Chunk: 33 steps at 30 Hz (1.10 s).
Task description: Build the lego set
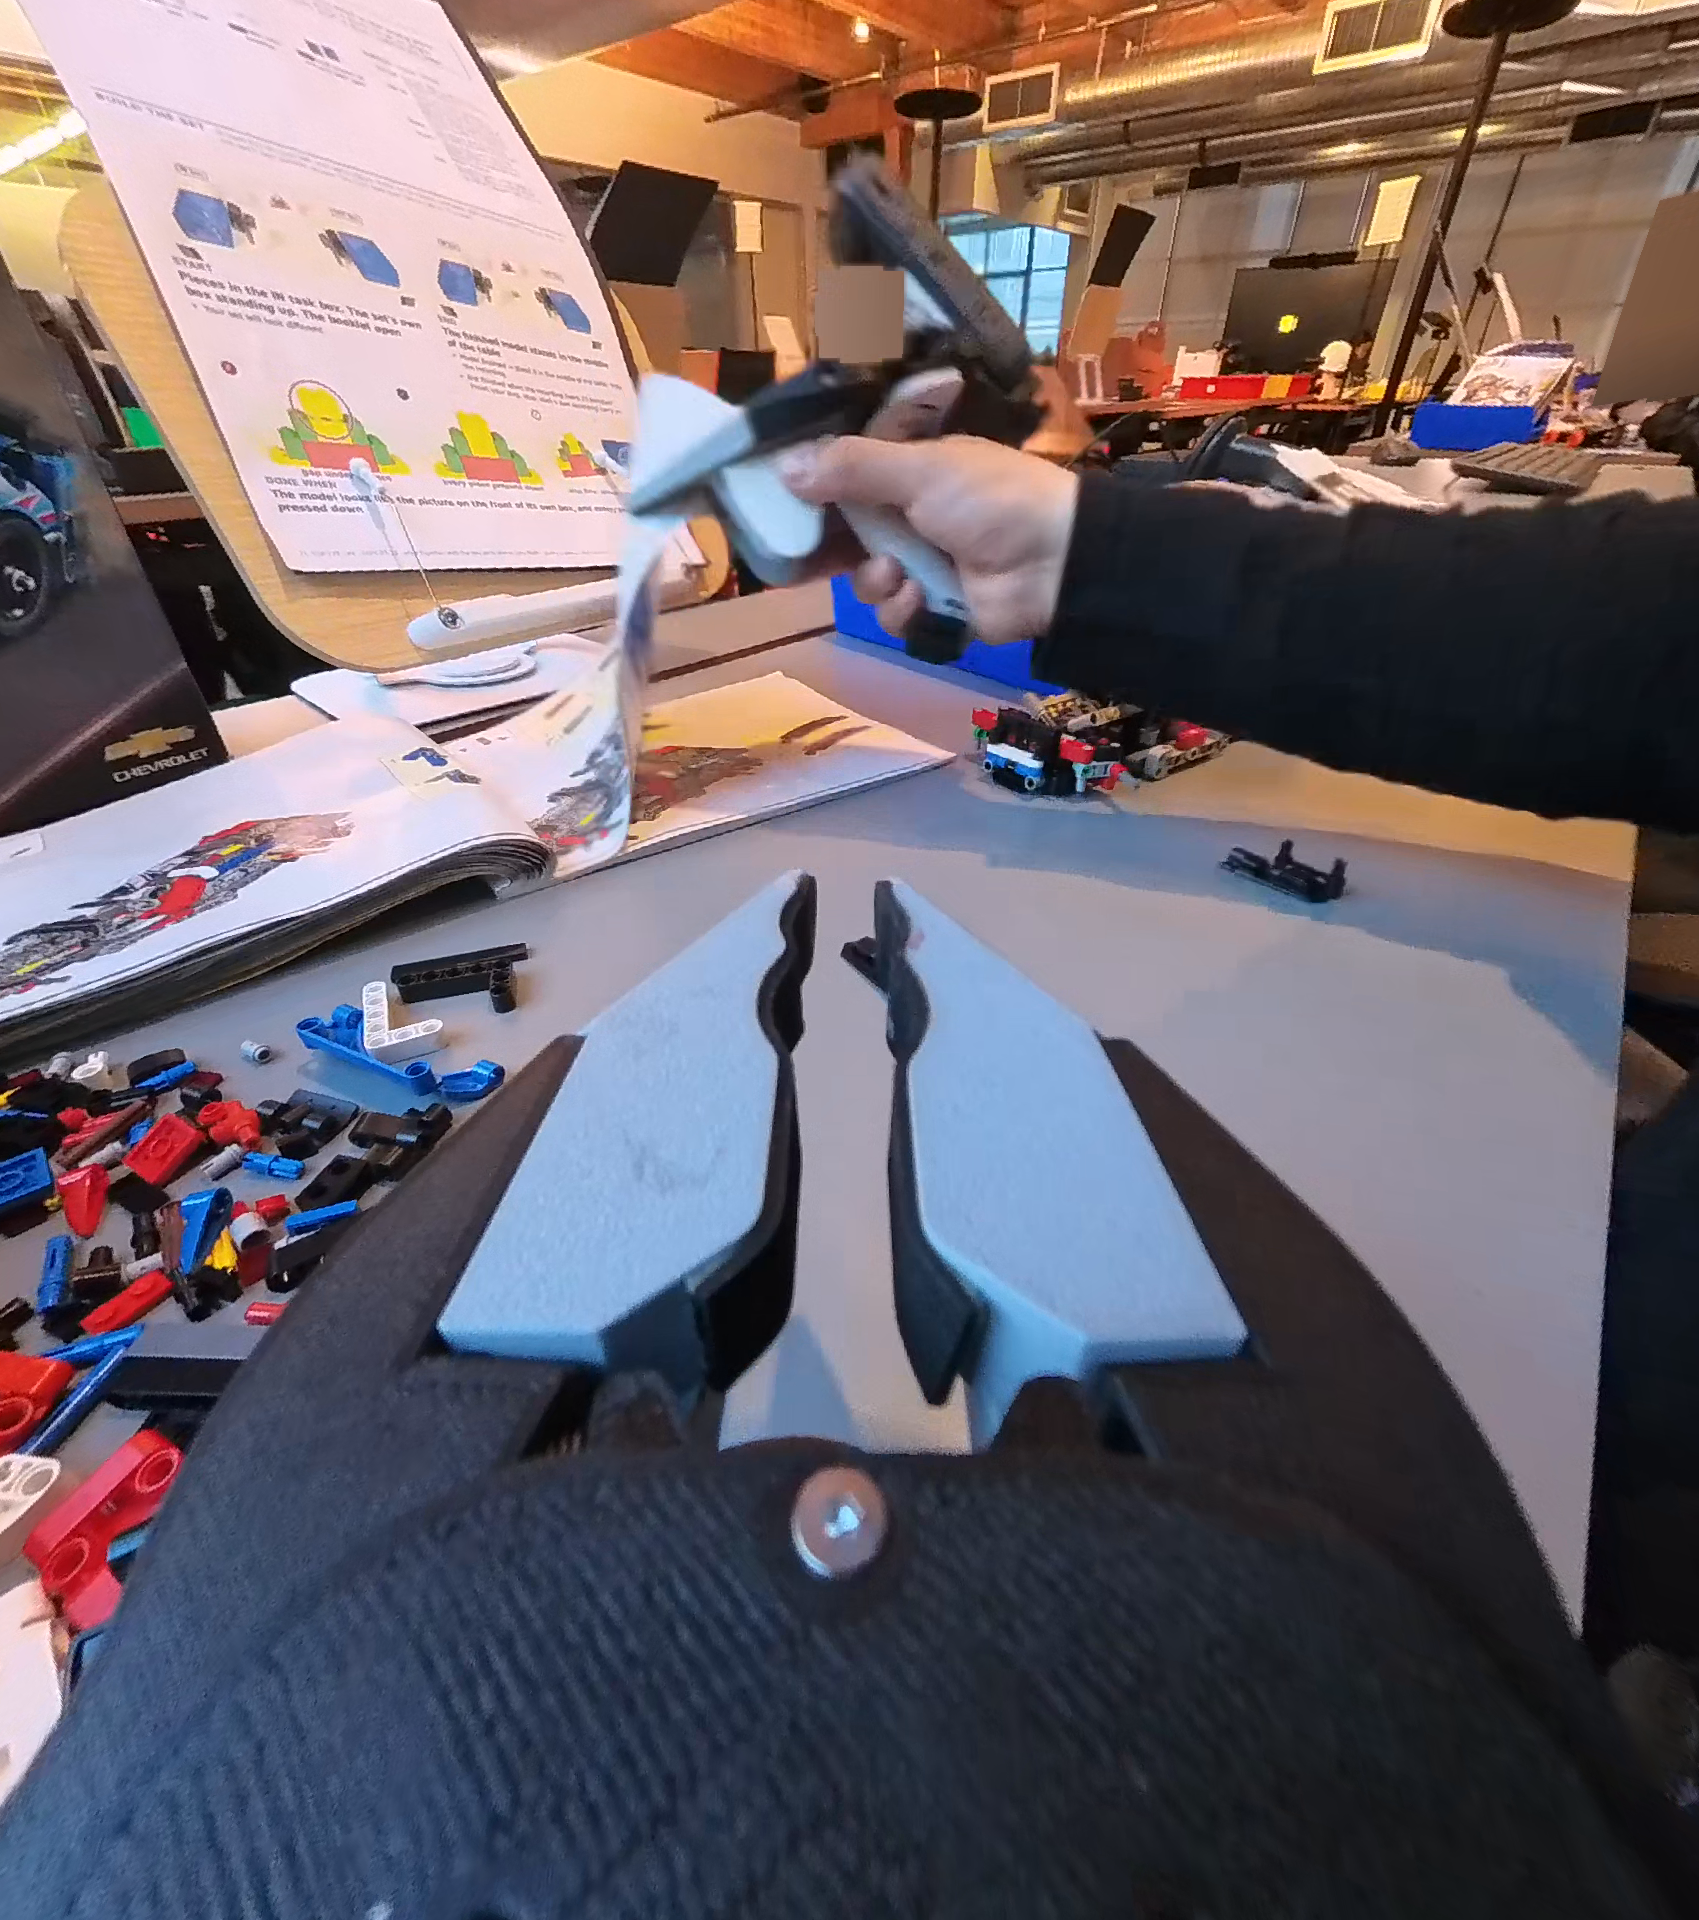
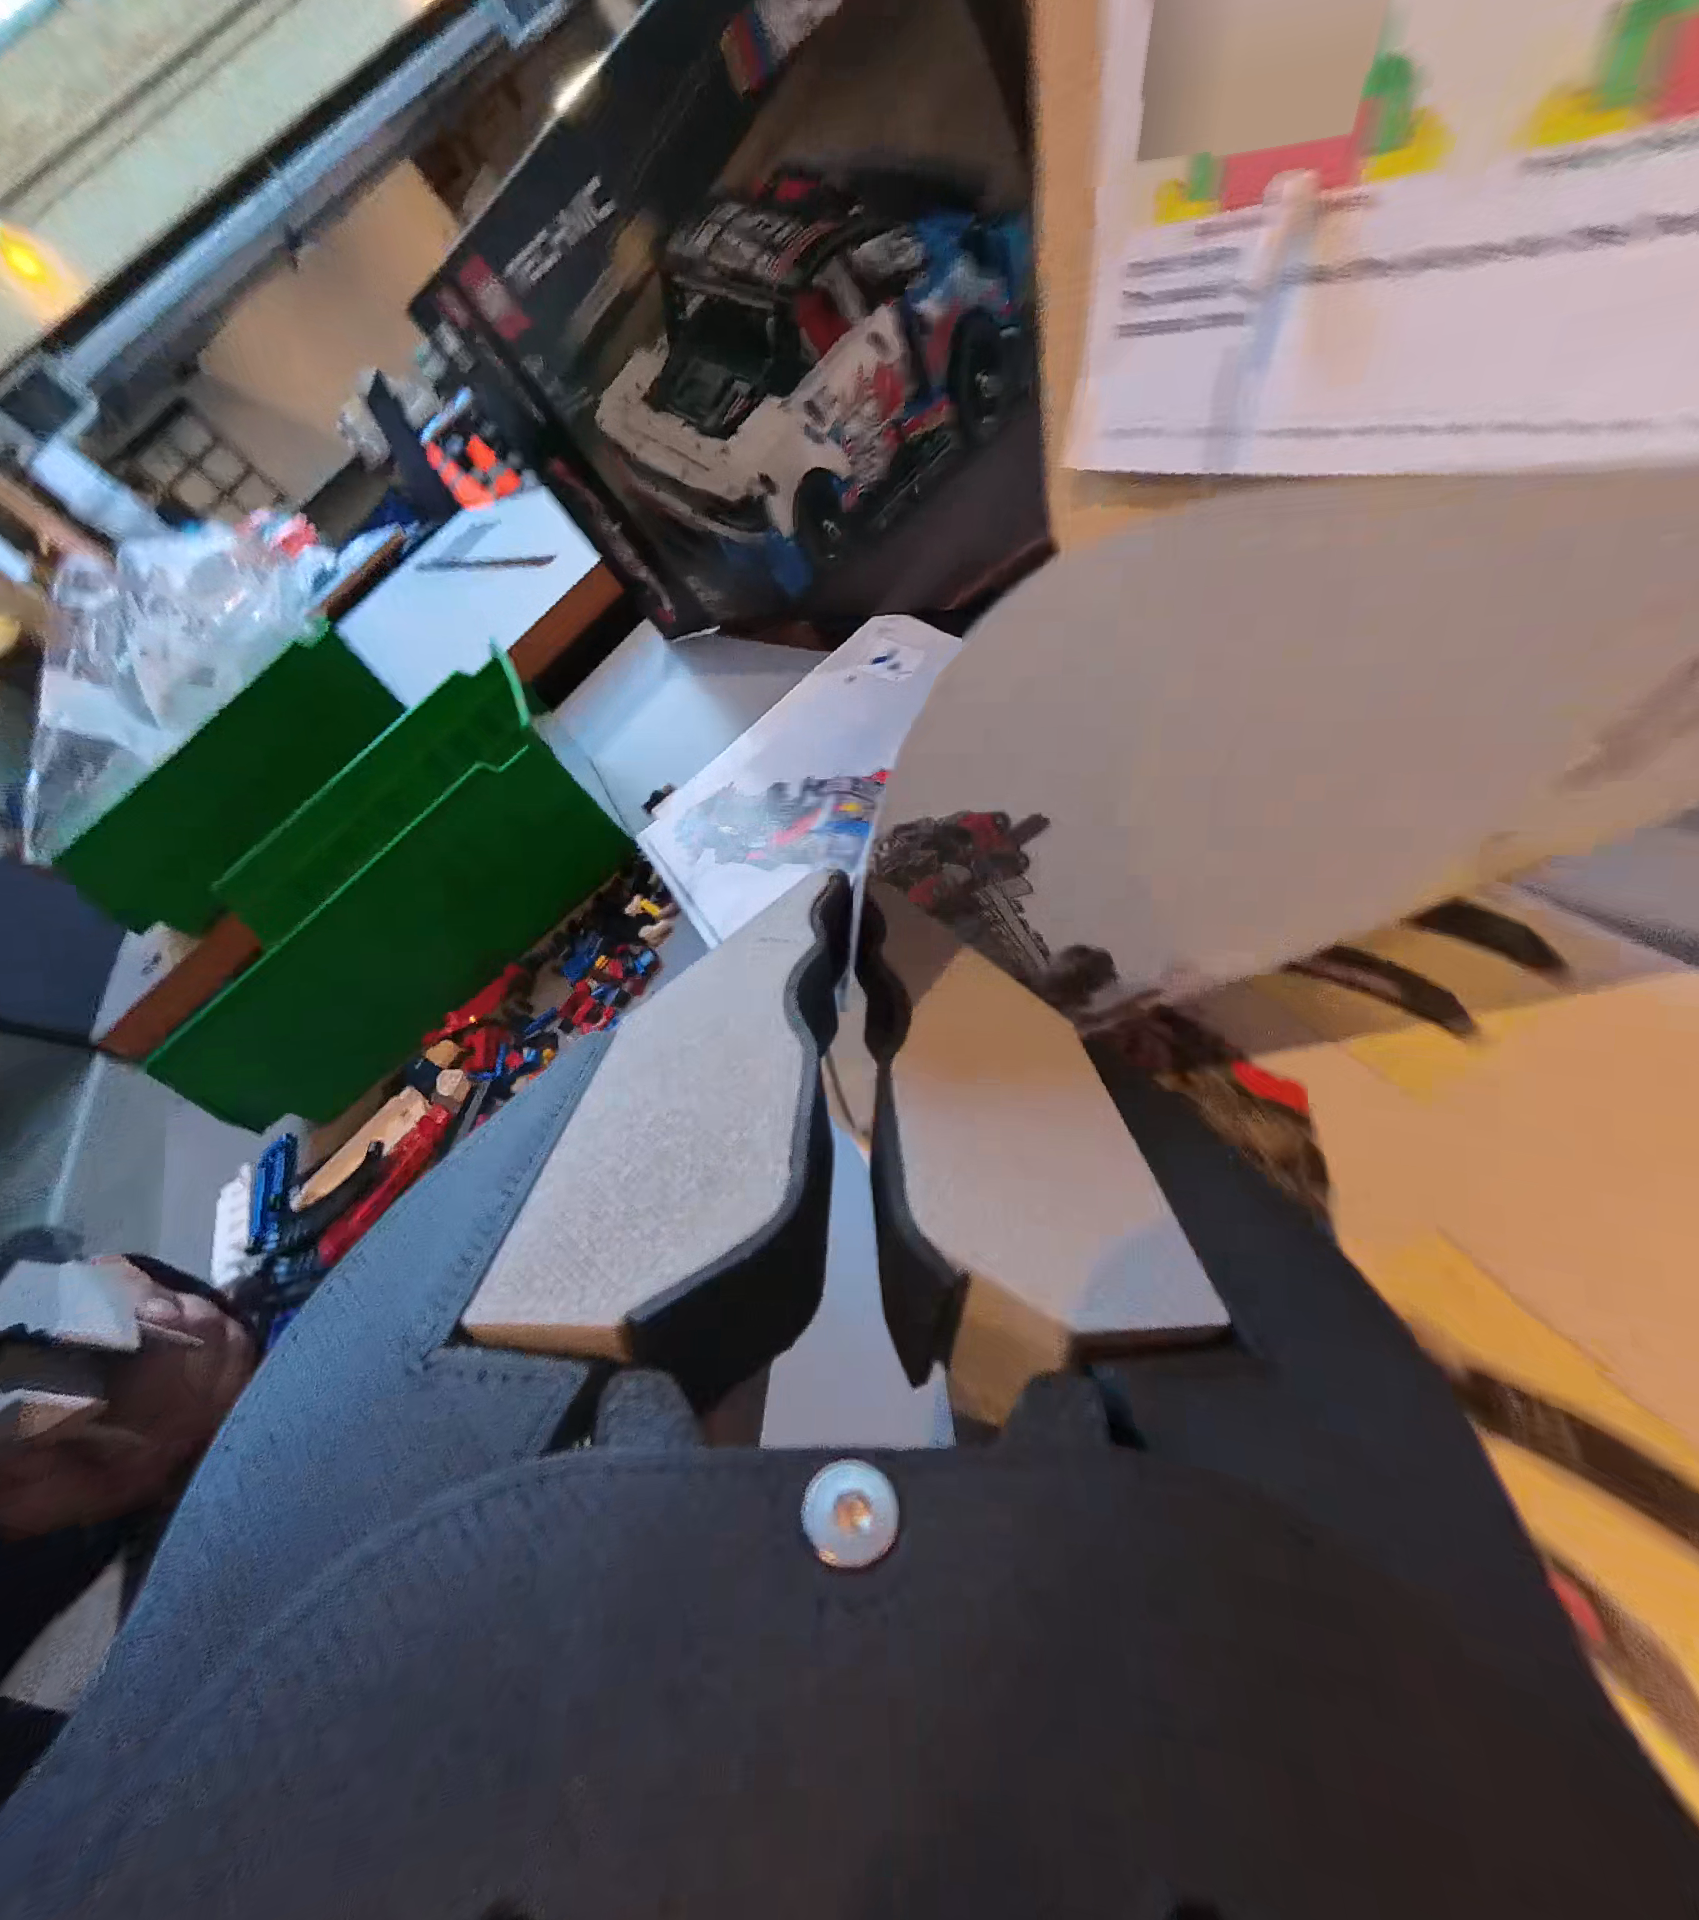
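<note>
The instruction booklet [image 1: 325,873] lies open on the grey table [image 1: 1188,1039] and serves as the landmark. The right gripper [image 2: 850,935] has its jaws pressed together on the edge of 1 booklet page [image 2: 1292,707]; in the left wrist view that page [image 1: 629,665] stands lifted above the booklet's spine, with the right gripper [image 1: 663,457] above it, held by a hand [image 1: 949,530] in a dark sleeve. The left gripper [image 1: 845,920] hovers over bare table just in front of the booklet's right-hand page, its fingers slightly apart with a narrow gap; a small black piece [image 1: 864,954] sits at its right fingertip, but whether it is gripped cannot be told. The loose lego pieces [image 1: 128,1174], red, blue, black and white, lie in front of the booklet's left-hand page, left of the left gripper. The partly built model [image 1: 1084,743] sits to the right of the booklet, and a separate black piece [image 1: 1286,871] lies nearer, well apart from both grippers. The set's box [image 1: 3,540], printed with a car picture and branding, stands behind the booklet at left. A printed sheet [image 1: 357,291] carrying text and brick diagrams stands on a holder behind the booklet. 2 green bins [image 2: 377,831] sit beyond the loose pieces.
</note>
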Available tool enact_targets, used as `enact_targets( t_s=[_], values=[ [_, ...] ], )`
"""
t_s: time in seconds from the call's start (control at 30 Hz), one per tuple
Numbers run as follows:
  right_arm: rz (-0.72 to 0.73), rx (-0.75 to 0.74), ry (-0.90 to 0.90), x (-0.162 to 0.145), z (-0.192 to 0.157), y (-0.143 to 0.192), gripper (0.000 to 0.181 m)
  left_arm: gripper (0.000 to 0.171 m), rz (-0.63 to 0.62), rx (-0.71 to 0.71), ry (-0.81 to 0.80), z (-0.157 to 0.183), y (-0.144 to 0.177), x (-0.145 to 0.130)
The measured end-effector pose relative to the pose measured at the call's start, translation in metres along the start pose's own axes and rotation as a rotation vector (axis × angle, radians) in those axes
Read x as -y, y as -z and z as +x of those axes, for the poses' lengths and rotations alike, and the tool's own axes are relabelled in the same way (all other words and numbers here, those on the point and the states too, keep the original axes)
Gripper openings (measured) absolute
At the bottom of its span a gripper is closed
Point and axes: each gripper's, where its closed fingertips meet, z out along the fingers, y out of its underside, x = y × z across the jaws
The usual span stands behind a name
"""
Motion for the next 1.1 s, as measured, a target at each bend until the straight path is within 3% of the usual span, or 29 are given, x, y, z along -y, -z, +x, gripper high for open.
enact_targets(
  t_s=[0.1, 0.23, 0.33, 0.43, 0.53, 0.63, 0.77, 0.87, 0.93, 1.03, 1.1],
  values=[
    [-0.135, 0.095, 0.13, 0.003, -0.045, -0.062, 0.0, 0.008, -0.003, 0.0, -0.007, 0.001, 0.0, 0.0],
    [-0.45, 0.15, 0.281, -0.032, -0.089, -0.161, 0.0, 0.008, -0.006, 0.0, -0.011, 0.001, -0.001, -0.001],
    [-0.651, 0.108, 0.333, -0.069, -0.089, -0.221, 0.0, 0.008, -0.011, -0.004, -0.018, 0.003, -0.001, -0.001],
    [-0.851, 0.013, 0.365, -0.107, -0.063, -0.249, 0.0, 0.008, -0.011, -0.007, -0.027, 0.004, -0.001, -0.001],
    [-0.845, 0.042, 0.35, -0.111, -0.065, -0.253, 0.012, 0.007, -0.01, -0.016, -0.029, 0.005, -0.001, -0.001],
    [-0.691, 0.126, 0.343, -0.076, -0.089, -0.243, 0.035, 0.007, -0.012, -0.029, -0.027, 0.008, -0.002, -0.001],
    [-0.545, 0.208, 0.322, -0.021, -0.109, -0.199, 0.046, 0.007, -0.011, -0.034, -0.027, 0.009, -0.001, -0.001],
    [-0.501, 0.148, 0.321, -0.002, -0.088, -0.159, 0.038, 0.007, -0.012, -0.031, -0.027, 0.008, -0.002, -0.001],
    [-0.532, 0.103, 0.329, -0.016, -0.066, -0.138, 0.038, 0.008, -0.015, -0.029, -0.028, 0.008, -0.002, -0.002],
    [-0.662, 0.016, 0.351, -0.067, -0.037, -0.12, 0.049, 0.007, -0.02, -0.027, -0.027, 0.008, -0.002, -0.002],
    [-0.69, -0.04, 0.423, -0.091, -0.027, -0.117, 0.047, 0.007, -0.021, -0.024, -0.026, 0.007, -0.002, -0.003]
  ],
)
